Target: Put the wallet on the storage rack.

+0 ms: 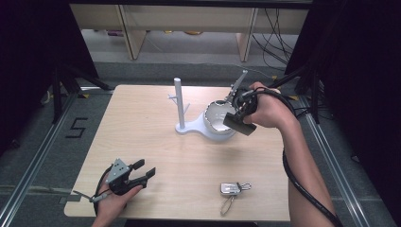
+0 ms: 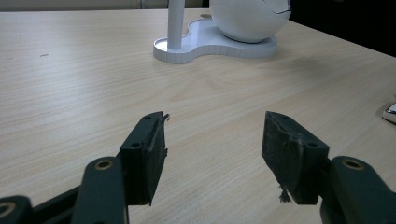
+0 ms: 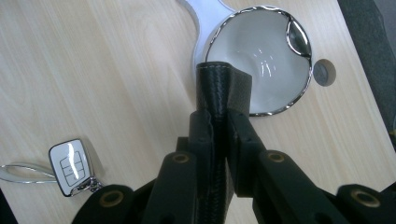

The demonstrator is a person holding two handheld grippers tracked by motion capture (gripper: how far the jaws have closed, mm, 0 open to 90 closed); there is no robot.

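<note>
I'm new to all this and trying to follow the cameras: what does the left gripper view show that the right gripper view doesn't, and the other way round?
Left gripper view alone: the left gripper, jaws apart with bare table between them, and the white post rising from the stand.

Right gripper view alone: the right gripper clamped on a black leather wallet, the bowl's white inside, and a car key fob.

Both: the wooden table and the white bowl on its stand.

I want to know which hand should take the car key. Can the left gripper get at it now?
Probably yes. The left gripper is open and holds nothing, and bare table lies between it and the car key.
</note>
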